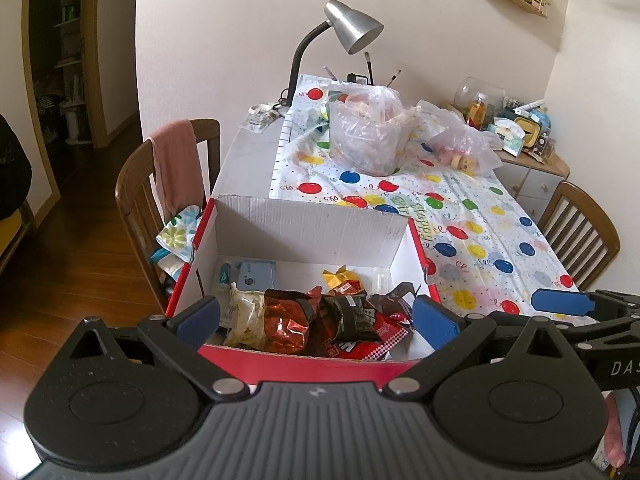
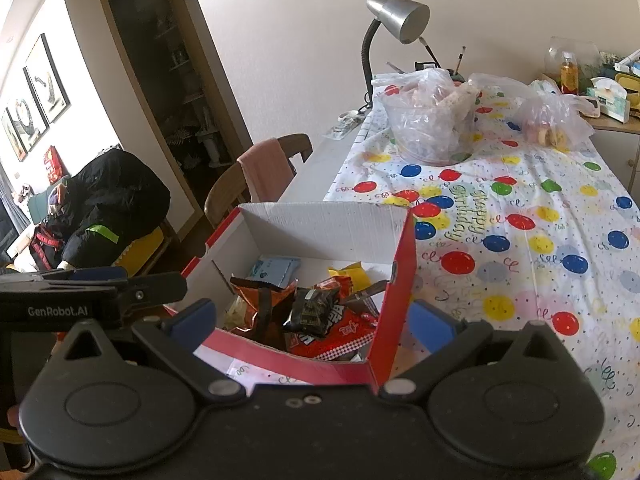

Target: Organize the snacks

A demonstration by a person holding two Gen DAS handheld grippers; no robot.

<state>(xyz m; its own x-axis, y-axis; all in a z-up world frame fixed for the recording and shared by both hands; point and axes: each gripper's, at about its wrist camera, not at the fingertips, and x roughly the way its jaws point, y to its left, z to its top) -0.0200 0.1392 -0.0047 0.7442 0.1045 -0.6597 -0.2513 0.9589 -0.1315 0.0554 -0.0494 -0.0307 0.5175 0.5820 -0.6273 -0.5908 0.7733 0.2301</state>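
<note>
Corrugated red box (image 1: 304, 364) holds crinkly foil snack packets (image 1: 286, 320); both tools, left (image 1: 316, 314) and right (image 2: 312, 318), gape wide, empty.

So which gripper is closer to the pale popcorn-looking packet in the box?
Left. The left gripper straddles the box's near-left end by the pale packet; the right gripper sits at the near-right corner.

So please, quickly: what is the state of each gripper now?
Left gripper: open, holding nothing, fingers spread above the red box.
Right gripper: open, holding nothing.
</note>
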